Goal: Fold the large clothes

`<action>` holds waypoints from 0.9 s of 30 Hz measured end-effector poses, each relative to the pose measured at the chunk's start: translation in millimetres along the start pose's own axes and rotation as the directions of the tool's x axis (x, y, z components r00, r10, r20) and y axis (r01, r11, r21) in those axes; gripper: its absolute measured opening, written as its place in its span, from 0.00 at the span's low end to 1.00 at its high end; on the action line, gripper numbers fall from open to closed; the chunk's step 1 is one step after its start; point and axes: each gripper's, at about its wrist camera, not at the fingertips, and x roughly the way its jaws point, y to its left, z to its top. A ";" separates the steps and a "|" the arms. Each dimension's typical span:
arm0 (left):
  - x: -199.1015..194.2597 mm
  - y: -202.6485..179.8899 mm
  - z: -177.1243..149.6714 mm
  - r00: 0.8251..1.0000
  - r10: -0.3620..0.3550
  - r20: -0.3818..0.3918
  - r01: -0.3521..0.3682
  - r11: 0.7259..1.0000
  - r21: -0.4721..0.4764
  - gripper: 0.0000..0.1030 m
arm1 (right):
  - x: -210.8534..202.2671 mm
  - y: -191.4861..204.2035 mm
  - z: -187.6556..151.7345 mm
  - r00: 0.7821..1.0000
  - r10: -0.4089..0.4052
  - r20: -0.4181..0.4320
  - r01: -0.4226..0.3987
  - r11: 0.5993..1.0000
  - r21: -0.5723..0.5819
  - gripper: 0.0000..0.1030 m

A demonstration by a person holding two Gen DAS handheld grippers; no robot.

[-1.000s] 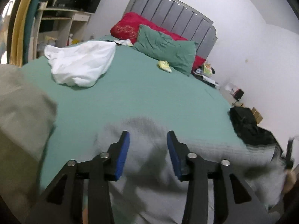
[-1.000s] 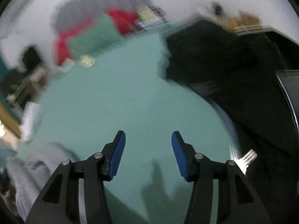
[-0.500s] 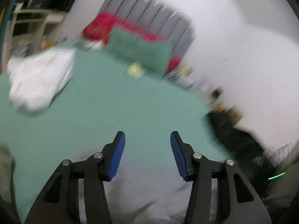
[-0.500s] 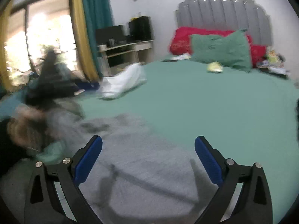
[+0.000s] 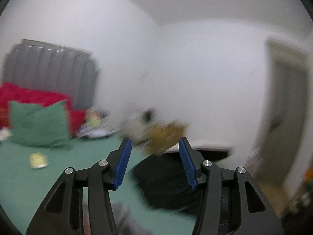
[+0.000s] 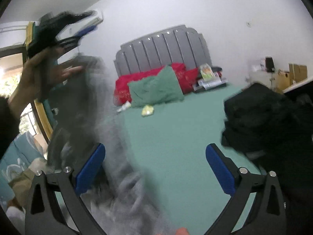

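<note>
A grey garment (image 6: 109, 141) hangs blurred from the raised left hand down to the green bed (image 6: 172, 137) in the right wrist view; its lower part bunches by my right gripper's left finger. A bit of it shows at the bottom of the left wrist view (image 5: 125, 215). My left gripper (image 5: 152, 162) is raised high, jaws apart with nothing between the pads; it also shows in the right wrist view (image 6: 64, 31). How the cloth hangs from it is unclear. My right gripper (image 6: 154, 168) is wide open and empty above the bed.
A black pile of clothes (image 6: 264, 117) lies on the bed's right side, also in the left wrist view (image 5: 166, 182). Green pillow (image 6: 156, 88), red pillows (image 6: 148, 76) and grey headboard (image 6: 162, 49) stand at the far end. A door (image 5: 283, 117) is at the right.
My left gripper has swung up and to the right, away from the bed, and the grey garment has risen with the left hand. My right gripper has opened wide and turned toward the headboard.
</note>
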 end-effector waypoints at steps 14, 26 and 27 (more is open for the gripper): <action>-106.1 196.9 -301.0 0.772 0.412 -0.485 -0.478 0.878 -0.014 0.52 | 76.8 -70.5 -38.5 0.957 0.113 -0.269 -0.110 0.994 0.025 0.99; -61.8 216.0 -334.8 0.795 0.437 -0.421 -0.508 0.859 -0.066 0.52 | 90.1 32.6 -135.6 0.882 -0.172 -0.439 -0.051 0.891 -0.452 0.99; -57.5 211.5 -334.2 0.758 0.466 -0.456 -0.538 0.842 -0.033 0.52 | 88.3 24.3 -127.2 0.877 -0.145 -0.457 -0.067 0.907 -0.416 0.99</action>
